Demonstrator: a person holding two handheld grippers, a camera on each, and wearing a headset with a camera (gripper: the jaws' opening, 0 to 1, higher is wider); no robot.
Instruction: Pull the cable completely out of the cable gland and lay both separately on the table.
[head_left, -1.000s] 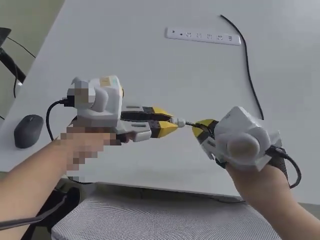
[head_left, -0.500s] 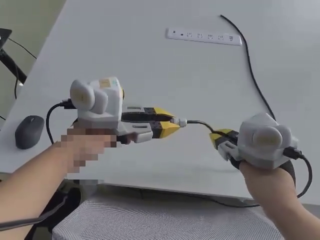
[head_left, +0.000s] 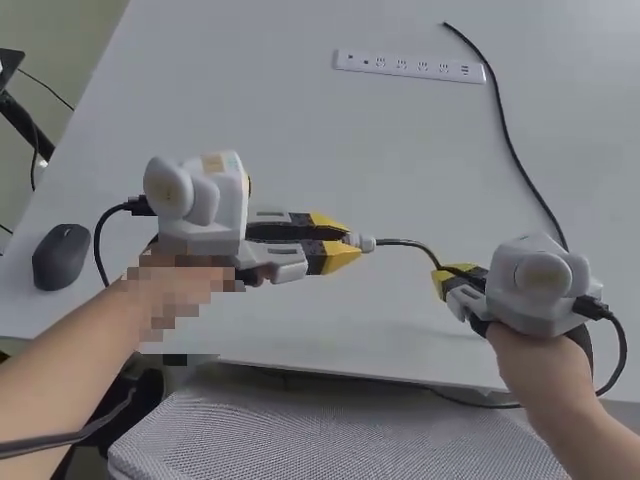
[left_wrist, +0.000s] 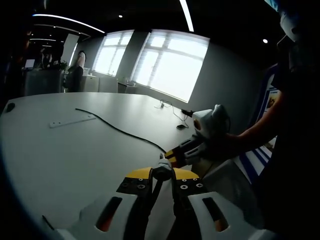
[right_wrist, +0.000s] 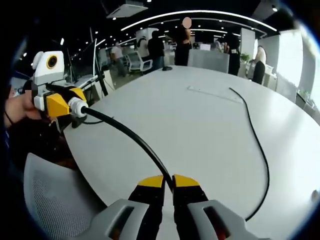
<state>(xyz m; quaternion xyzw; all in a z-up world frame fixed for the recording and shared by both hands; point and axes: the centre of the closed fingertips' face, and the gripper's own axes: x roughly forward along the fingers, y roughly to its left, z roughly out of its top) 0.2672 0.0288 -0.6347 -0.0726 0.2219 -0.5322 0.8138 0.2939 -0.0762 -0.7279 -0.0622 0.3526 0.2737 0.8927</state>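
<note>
Where gland ends, cable runs rightward.

The head view looks down from above the near edge of the counter, close over the left gripper and the right gripper. Each gripper view faces along its own jaws toward the other gripper; all share the cable.

White table: power strip at far side, black cord running past its right end toward the near edge. Dark mouse at left edge; grey mesh chair below near edge.
</note>
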